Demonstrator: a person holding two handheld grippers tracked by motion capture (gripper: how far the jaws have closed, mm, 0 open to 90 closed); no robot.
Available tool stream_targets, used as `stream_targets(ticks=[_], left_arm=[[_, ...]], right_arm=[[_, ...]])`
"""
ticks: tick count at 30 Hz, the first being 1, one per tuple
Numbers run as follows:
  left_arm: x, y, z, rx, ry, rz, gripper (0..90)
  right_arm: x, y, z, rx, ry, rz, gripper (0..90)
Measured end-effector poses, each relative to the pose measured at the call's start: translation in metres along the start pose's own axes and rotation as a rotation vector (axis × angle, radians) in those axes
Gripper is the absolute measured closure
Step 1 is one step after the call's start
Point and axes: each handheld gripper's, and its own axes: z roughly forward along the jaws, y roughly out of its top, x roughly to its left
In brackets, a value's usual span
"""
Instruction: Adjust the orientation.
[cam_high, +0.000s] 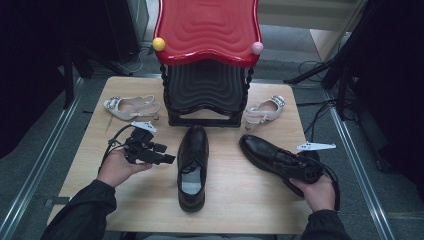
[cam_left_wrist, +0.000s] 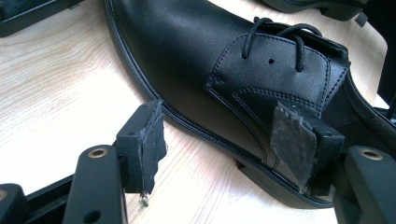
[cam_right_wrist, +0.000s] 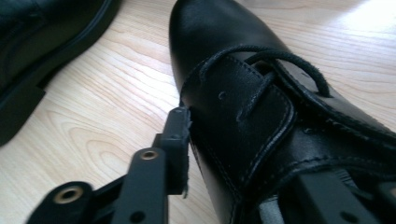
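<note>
Two black leather lace-up shoes lie on the wooden table (cam_high: 235, 200). The middle shoe (cam_high: 192, 165) points its toe away from me. My left gripper (cam_high: 170, 159) is held just left of it, open. In the left gripper view this shoe (cam_left_wrist: 210, 70) lies across the frame, with the left gripper's (cam_left_wrist: 224, 144) one pad in front of the shoe's side and the other over bare wood. The right shoe (cam_high: 260, 150) lies slanted, toe to the upper left. My right gripper (cam_high: 292, 167) is at its opening. In the right gripper view one jaw presses the outer side of that shoe (cam_right_wrist: 243, 93), the other sits inside it, and the gripper (cam_right_wrist: 252, 158) is shut on the wall.
A red-topped black shoe rack (cam_high: 207, 30) stands at the table's back, with a yellow knob (cam_high: 159, 44) and a pink knob (cam_high: 257, 48). One white sandal (cam_high: 131, 106) lies left of it, another (cam_high: 264, 111) right of it. Cables run on the floor at the right.
</note>
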Motion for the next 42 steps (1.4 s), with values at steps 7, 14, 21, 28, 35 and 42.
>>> stream_targets(ticks=[7, 14, 21, 28, 35, 42], left_arm=[[0.001, -0.001, -0.002, -0.005, 0.0, -0.005, 35.0], [0.001, -0.003, -0.004, -0.014, 0.004, -0.002, 35.0], [-0.003, -0.006, -0.008, -0.043, -0.039, -0.009, 35.0], [-0.004, -0.013, -0.01, -0.026, 0.002, -0.011, 34.9], [-0.004, -0.019, -0.014, -0.025, 0.021, -0.018, 34.8], [-0.003, -0.026, -0.02, -0.033, 0.033, -0.031, 34.8]], right_arm=[[0.004, 0.006, -0.003, 0.031, 0.017, 0.032, 77.8], [0.015, 0.012, -0.007, 0.012, 0.022, 0.023, 78.6], [0.034, 0.025, 0.002, 0.006, 0.05, -0.002, 77.6], [0.046, 0.035, 0.015, 0.009, 0.052, -0.009, 77.3], [0.061, 0.048, 0.032, 0.011, 0.054, -0.018, 77.1], [0.069, 0.056, 0.047, 0.024, 0.059, -0.014, 77.0]])
